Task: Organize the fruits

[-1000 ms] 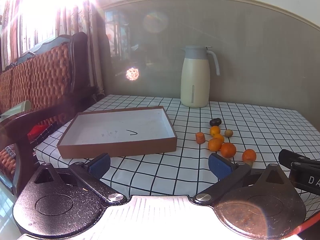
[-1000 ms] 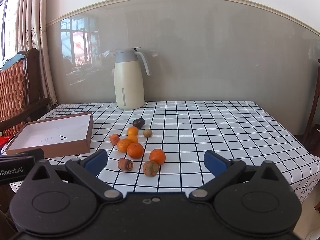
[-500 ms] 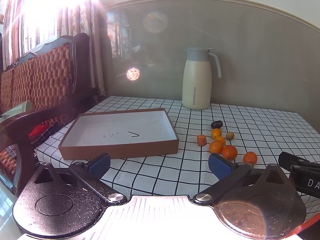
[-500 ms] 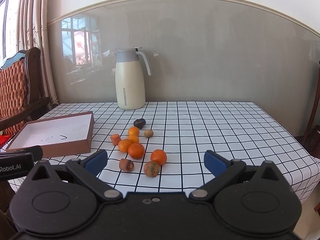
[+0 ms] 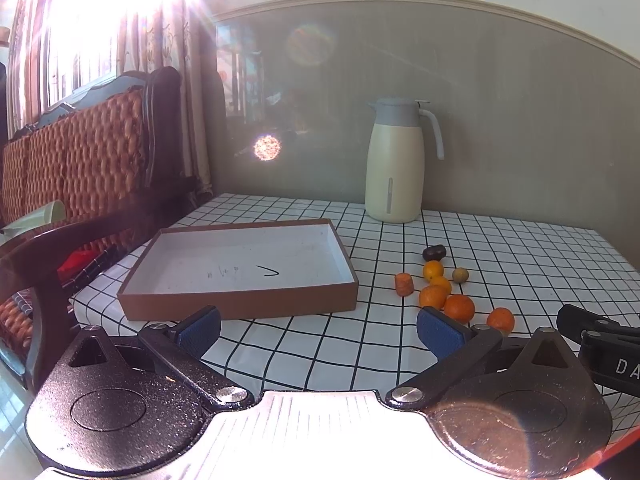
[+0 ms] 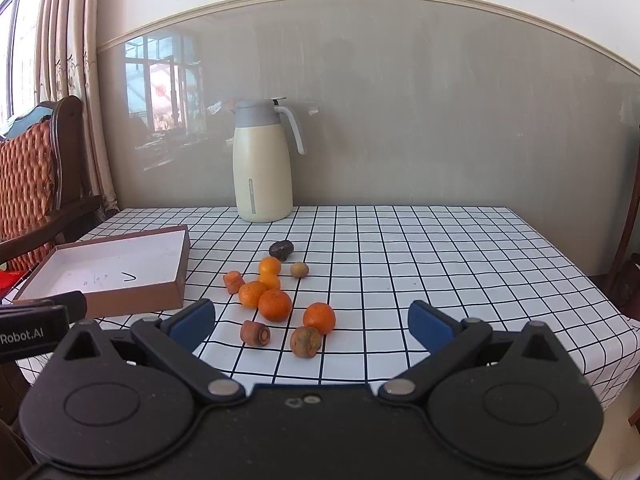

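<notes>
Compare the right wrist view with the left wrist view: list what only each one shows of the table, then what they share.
Only the right wrist view shows the two carrot stubs nearest the camera, the tablecloth's right edge, and the left claw's body at the left edge.

Only the left wrist view shows the box's whole near wall, the red item beside the sofa, and the right claw's body at the right edge.

Both show the open box, the cream jug, the oranges, the dark fruit, and an empty open claw.
</notes>
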Available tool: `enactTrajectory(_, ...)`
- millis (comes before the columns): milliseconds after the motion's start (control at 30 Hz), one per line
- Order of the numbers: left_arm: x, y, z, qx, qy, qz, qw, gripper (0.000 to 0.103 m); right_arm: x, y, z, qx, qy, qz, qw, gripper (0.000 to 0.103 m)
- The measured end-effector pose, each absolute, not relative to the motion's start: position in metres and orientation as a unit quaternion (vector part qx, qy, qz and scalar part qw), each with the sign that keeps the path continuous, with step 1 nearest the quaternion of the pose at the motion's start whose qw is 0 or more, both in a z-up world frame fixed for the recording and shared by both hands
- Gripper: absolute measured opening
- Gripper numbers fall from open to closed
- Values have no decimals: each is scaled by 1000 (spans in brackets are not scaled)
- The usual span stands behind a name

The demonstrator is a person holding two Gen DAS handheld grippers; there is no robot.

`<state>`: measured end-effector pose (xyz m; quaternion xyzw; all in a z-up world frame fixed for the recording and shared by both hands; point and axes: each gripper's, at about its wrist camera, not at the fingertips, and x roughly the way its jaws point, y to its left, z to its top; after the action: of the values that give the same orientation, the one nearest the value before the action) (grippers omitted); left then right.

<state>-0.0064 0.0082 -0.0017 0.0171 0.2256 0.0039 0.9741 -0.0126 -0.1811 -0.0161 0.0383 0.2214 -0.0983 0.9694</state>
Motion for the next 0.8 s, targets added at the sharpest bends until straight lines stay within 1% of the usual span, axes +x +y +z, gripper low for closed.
enactTrajectory(800,-5,9,-2,18,226,3,974,103,-13,-181,-19,42,225,-98,969,97)
